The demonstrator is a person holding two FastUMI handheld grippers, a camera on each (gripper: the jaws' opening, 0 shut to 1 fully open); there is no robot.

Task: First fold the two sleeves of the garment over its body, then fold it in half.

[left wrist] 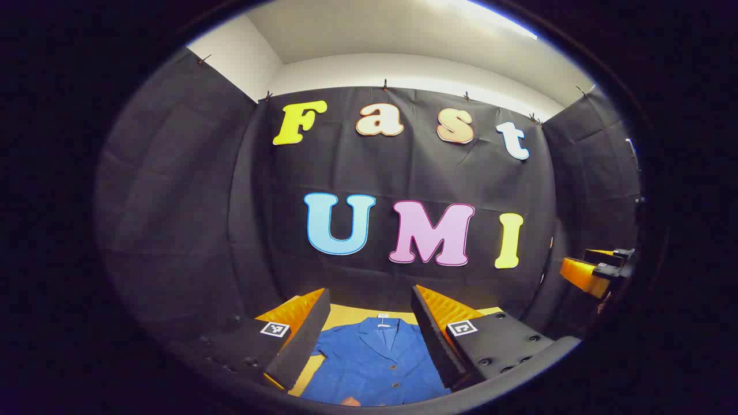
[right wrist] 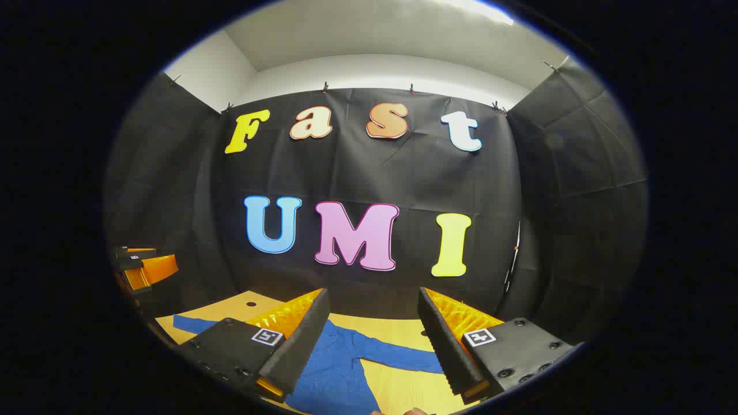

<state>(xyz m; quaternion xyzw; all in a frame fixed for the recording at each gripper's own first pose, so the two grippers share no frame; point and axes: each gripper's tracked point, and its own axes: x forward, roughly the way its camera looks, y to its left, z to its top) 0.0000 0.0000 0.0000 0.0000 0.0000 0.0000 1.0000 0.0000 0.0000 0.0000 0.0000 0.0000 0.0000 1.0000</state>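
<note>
As seen in the left gripper view, the left hand-held gripper, fingers apart, hovers above the blue garment's collar on the bench. In the right gripper view, the right hand-held gripper, fingers apart, overlooks a spread sleeve; a shallow pinch risks dragging the garment askew.

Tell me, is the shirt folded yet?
Not yet. The blue shirt lies flat on the yellow table, with one sleeve stretched out sideways. Nothing is in hand: the left gripper and right gripper hang above it, jaws open. Both sleeve folds and the half fold are left.
</note>
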